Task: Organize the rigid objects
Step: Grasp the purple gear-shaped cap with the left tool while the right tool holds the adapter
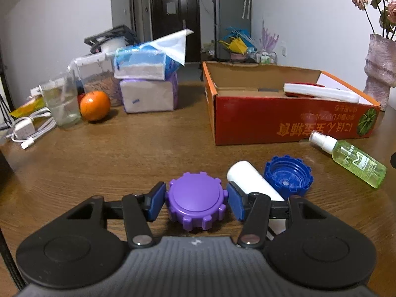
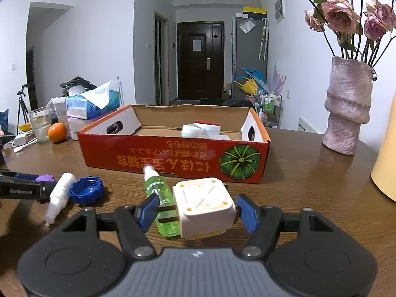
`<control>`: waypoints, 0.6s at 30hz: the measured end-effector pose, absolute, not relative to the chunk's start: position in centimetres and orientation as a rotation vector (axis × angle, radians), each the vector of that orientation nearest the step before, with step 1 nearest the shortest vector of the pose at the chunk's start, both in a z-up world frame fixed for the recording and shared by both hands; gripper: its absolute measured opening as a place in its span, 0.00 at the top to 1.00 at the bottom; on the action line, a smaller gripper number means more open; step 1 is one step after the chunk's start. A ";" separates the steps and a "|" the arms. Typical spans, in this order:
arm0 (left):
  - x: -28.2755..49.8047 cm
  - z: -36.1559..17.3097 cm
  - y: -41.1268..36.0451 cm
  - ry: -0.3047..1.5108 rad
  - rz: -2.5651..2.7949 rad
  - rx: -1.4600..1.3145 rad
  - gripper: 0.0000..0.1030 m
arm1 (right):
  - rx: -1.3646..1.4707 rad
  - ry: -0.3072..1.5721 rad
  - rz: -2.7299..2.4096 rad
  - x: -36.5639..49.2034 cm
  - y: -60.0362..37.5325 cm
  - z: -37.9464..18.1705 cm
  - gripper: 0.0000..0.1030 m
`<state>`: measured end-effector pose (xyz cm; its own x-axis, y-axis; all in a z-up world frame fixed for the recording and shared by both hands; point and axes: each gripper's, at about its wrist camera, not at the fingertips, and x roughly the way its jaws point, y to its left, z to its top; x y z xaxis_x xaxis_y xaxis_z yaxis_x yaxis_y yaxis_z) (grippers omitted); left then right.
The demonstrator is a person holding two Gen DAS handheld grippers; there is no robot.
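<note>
The left tool [image 1: 196,199] sits low over the brown wooden worktop [image 1: 123,153], its blue pads on either side of a purple notched plastic cap [image 1: 195,201] that lies flat on the wood; the left pad looks to touch the cap's rim and the right pad sits just beside it, so I cannot tell whether the grasp is firm. Just beside the right pad lies a white plastic cylinder bottle [image 1: 255,180] on its side, and touching it on the far side is a blue notched plastic cap [image 1: 288,175], hollow side up.

The right tool [image 2: 198,209] is clenched around a white cube-shaped plug adapter [image 2: 204,206] with yellow markings, its two metal prongs pointing towards the left pad. Lying under and behind the adapter is a clear green spray bottle [image 2: 158,190] with a white nozzle, flat on the worktop and pointing towards the box.

Further back stands an open red-and-orange cardboard box [image 2: 173,157] printed with a green pumpkin; inside it rest white and red objects [image 2: 201,130]. To its left, well apart, are an orange fruit [image 1: 95,105], a clear glass [image 1: 61,104], stacked tissue packs [image 1: 148,79] and a white charger with cable [image 1: 24,130]. At the right rear stands a pink textured vase [image 2: 347,109] holding dried roses.
</note>
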<state>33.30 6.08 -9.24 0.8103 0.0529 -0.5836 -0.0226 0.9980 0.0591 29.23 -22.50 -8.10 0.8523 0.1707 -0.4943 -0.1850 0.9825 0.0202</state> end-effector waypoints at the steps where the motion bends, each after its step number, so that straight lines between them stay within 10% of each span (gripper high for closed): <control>1: 33.2 -9.2 6.1 0.621 0.045 0.048 0.46 | -0.027 0.516 0.189 29.1 -22.4 -8.1 0.34; 18: 30.1 -6.5 3.8 0.530 0.035 0.019 0.46 | -0.009 0.471 0.220 27.5 -21.8 -6.6 0.34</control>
<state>30.09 3.83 -6.51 0.8621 0.0387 -0.5053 -0.0290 0.9992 0.0270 27.53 -21.82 -6.60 0.8682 0.2078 -0.4506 -0.2119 0.9764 0.0420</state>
